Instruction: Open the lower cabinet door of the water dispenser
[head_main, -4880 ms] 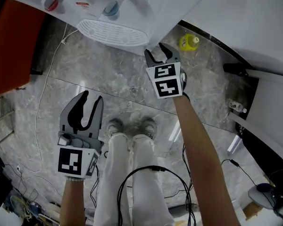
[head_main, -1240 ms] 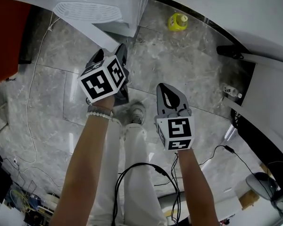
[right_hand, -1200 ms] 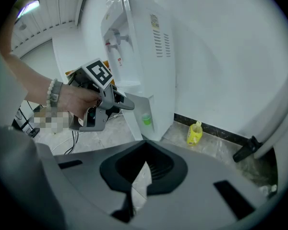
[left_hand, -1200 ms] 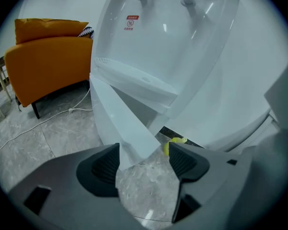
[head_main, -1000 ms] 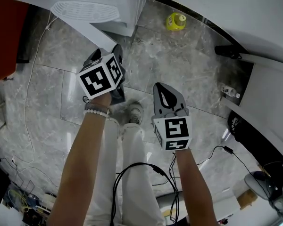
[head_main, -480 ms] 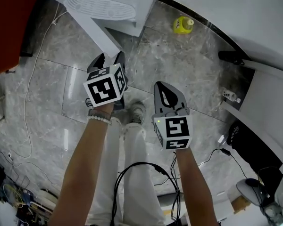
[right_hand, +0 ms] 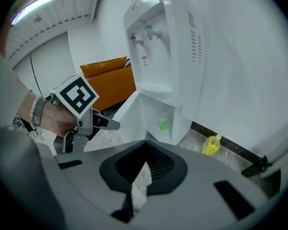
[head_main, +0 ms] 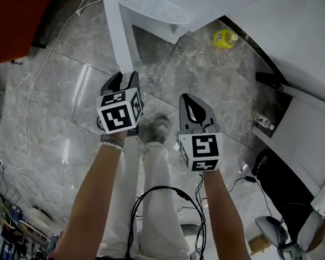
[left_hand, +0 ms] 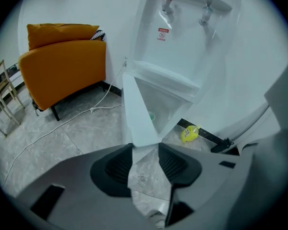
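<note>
The white water dispenser [left_hand: 182, 42] stands against the wall, its lower cabinet door [left_hand: 137, 114] swung out toward me. In the head view the door [head_main: 119, 37] runs as a narrow white strip down to my left gripper [head_main: 121, 79]. The jaws of the left gripper [left_hand: 145, 157] have just been closing, and the door's free edge sits pinched between the pads. A green cup [right_hand: 162, 124] stands inside the open cabinet. My right gripper [head_main: 192, 104] hangs over the floor to the right, shut with nothing in it, apart from the door. The right gripper view shows the left gripper [right_hand: 103, 123] at the door [right_hand: 127, 111].
A yellow bottle [head_main: 224, 38] lies on the marble floor by the wall, right of the dispenser. An orange sofa [left_hand: 62, 61] stands to the left, with a white cable [head_main: 32, 91] trailing across the floor. The person's shoes [head_main: 160, 129] are below the grippers.
The cabinet door has swung further out from the dispenser, and the left gripper has come back with it, its jaws narrowing on the door's edge. The right gripper stays shut.
</note>
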